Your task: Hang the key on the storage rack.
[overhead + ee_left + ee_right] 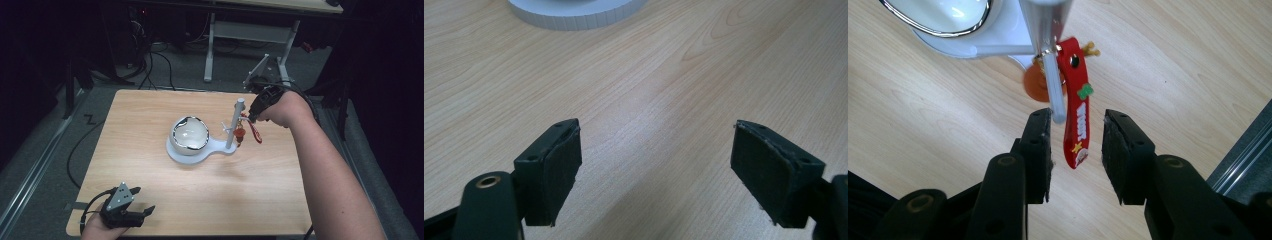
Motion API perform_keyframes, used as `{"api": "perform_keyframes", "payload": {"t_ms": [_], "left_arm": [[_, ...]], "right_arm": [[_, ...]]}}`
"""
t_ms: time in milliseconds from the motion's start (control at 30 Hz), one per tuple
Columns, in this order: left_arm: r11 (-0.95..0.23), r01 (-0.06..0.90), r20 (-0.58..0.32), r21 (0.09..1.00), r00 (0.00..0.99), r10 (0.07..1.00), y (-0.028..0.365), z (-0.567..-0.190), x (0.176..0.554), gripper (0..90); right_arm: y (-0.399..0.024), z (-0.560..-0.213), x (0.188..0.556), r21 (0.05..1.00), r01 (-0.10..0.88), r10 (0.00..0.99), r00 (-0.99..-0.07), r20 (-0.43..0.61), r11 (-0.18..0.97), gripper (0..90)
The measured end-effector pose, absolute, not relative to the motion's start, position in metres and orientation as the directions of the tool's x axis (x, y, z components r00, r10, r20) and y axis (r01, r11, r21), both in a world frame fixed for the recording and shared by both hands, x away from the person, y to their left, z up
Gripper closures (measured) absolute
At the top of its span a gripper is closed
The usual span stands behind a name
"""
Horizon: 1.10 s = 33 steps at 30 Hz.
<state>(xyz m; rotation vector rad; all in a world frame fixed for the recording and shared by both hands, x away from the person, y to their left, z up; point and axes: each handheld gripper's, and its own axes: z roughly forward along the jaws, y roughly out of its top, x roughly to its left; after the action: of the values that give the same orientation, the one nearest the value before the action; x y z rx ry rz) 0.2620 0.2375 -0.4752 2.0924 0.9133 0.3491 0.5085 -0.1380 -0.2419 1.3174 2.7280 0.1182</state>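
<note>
A red keychain strap with an orange charm hangs from a short peg on the grey post of a white stand. The strap's lower end dangles between the jaws of my right gripper, which stand apart on either side of it without touching it. In the high view the right gripper sits just right of the post, next to the strap. A white bowl with a dark rim rests on the stand's round base. My left gripper lies open near the table's front left corner, holding nothing.
The wooden table carries the stand and bowl in its middle. The stand's round base edge lies ahead of the left gripper. Beyond the table are cables on a grey floor and a white desk frame.
</note>
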Motion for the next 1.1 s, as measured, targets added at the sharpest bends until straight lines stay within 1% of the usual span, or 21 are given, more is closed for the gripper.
{"api": "perform_keyframes", "payload": {"t_ms": [400, 633, 900, 1100], "left_arm": [[-0.414, 0.488, -0.062, 0.768, 0.701, 0.711, 0.236, -0.476, 0.262, 21.1], [-0.420, 0.489, -0.061, 0.765, 0.704, 0.708, 0.235, -0.477, 0.262, 21.1], [-0.423, 0.489, -0.060, 0.763, 0.705, 0.707, 0.234, -0.477, 0.262, 21.1], [-0.421, 0.490, -0.061, 0.763, 0.703, 0.708, 0.234, -0.477, 0.262, 21.1]], "right_arm": [[-0.156, -0.244, 0.502, 0.123, 0.795, 0.804, -0.592, -0.056, 0.594, 63.8], [-0.167, -0.250, 0.493, 0.113, 0.808, 0.815, -0.577, -0.053, 0.579, 59.9], [-0.175, -0.268, 0.481, 0.114, 0.808, 0.815, -0.578, -0.040, 0.578, 56.3], [-0.180, -0.288, 0.471, 0.117, 0.806, 0.813, -0.582, -0.026, 0.580, 51.9]]}}
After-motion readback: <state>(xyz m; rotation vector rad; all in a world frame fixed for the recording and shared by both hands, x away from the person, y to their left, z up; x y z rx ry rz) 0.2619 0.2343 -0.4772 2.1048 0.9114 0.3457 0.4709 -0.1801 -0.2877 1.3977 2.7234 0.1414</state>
